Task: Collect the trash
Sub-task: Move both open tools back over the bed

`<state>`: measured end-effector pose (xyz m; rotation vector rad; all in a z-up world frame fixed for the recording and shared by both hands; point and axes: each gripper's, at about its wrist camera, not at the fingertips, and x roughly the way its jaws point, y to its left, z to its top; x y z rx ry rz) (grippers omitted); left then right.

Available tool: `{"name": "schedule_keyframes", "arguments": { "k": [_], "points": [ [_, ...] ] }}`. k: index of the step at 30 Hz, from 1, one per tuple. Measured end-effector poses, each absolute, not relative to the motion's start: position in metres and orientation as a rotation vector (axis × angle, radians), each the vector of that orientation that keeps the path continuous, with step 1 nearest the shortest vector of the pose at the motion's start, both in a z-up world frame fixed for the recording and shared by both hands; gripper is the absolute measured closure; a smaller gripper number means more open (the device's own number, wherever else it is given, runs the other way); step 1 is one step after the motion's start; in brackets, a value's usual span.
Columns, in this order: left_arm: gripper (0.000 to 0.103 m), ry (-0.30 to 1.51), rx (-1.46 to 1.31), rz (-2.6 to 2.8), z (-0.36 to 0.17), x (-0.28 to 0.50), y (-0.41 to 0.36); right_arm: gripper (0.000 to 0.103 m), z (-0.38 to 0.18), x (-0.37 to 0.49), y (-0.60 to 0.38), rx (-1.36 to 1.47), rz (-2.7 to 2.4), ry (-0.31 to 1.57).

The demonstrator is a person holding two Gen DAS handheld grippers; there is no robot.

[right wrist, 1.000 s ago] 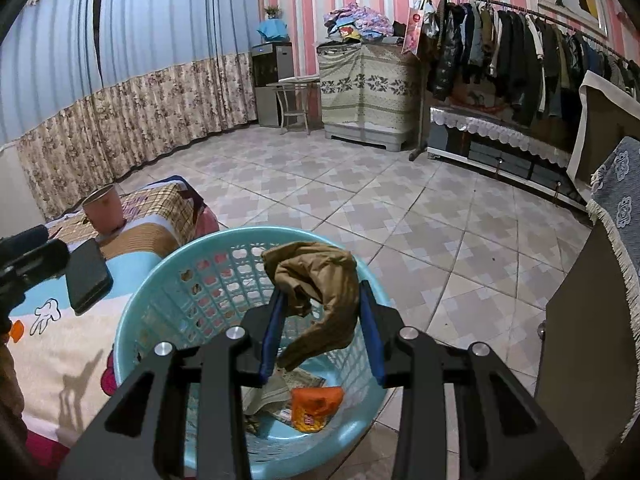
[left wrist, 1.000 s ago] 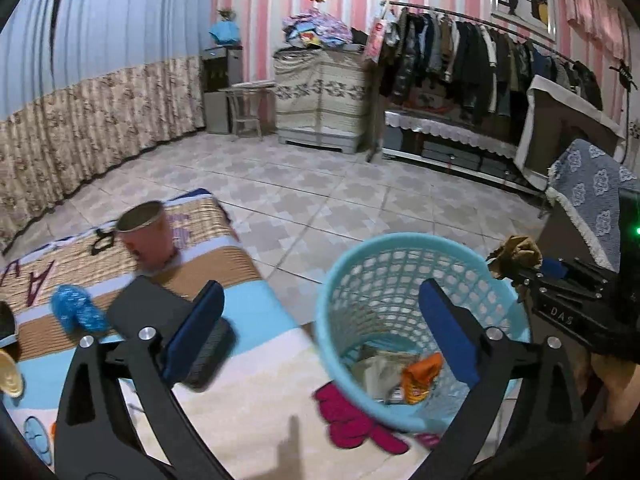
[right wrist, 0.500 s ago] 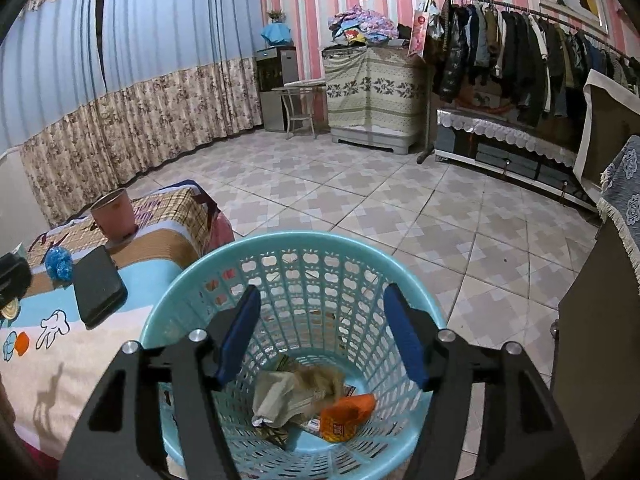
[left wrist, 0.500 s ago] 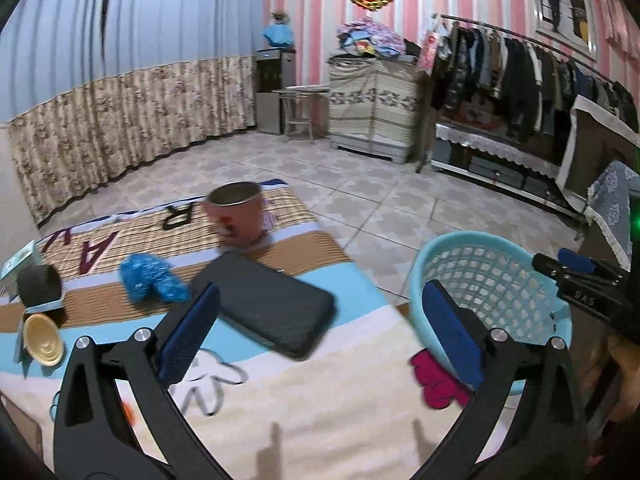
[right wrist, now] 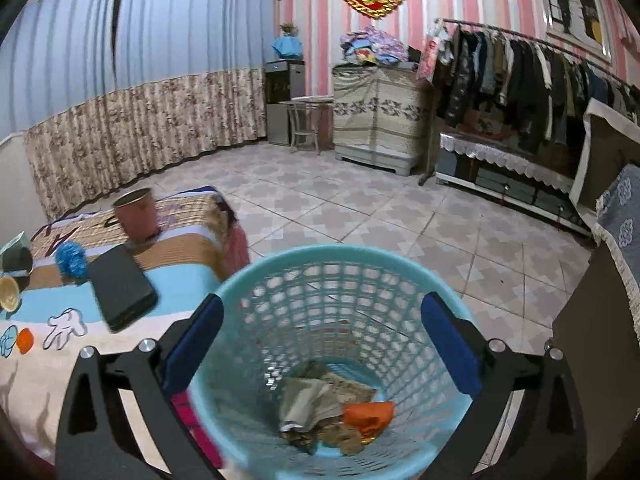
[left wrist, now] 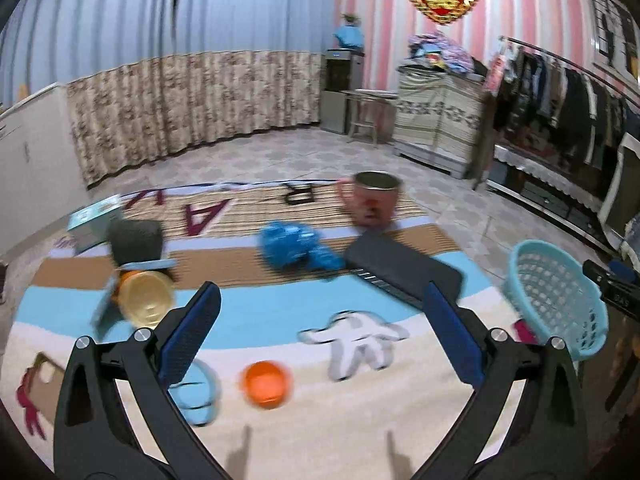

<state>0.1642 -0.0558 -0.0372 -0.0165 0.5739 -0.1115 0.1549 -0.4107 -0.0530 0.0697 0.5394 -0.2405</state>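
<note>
The right gripper [right wrist: 320,344] hangs over the blue basket [right wrist: 256,280], its fingers having just spread wide with nothing between them, and the crumpled scraps [right wrist: 320,404] lie at the basket's bottom. The left gripper [left wrist: 320,336], fingers apart and empty, faces the blanket-covered surface [left wrist: 320,432] beside the basket. I judge the next step is fetching 1 more piece, likely the blue wad [left wrist: 296,244] beyond the left gripper's fingers, just beside the black case [left wrist: 400,272].

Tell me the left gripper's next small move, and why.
Probably ease the open left gripper forward and down toward the crumpled blue wad on the blanket. It looks like trash and lies ahead between the empty fingers; the right gripper, jaws just opened, hangs empty over the basket.
</note>
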Motion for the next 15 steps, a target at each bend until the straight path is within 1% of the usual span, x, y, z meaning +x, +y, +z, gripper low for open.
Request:
{"name": "schedule_keyframes", "arguments": {
  "k": [6,15],
  "points": [
    [0.006,0.591,-0.016,-0.032,-0.042,0.155,0.003,0.005,-0.062,0.157,-0.350,0.090,-0.175,0.560],
    [0.006,0.610,-0.023,0.022,-0.054,0.143,0.081,0.005,-0.082,0.170,-0.250,0.114,-0.040,0.657]
  ]
}}
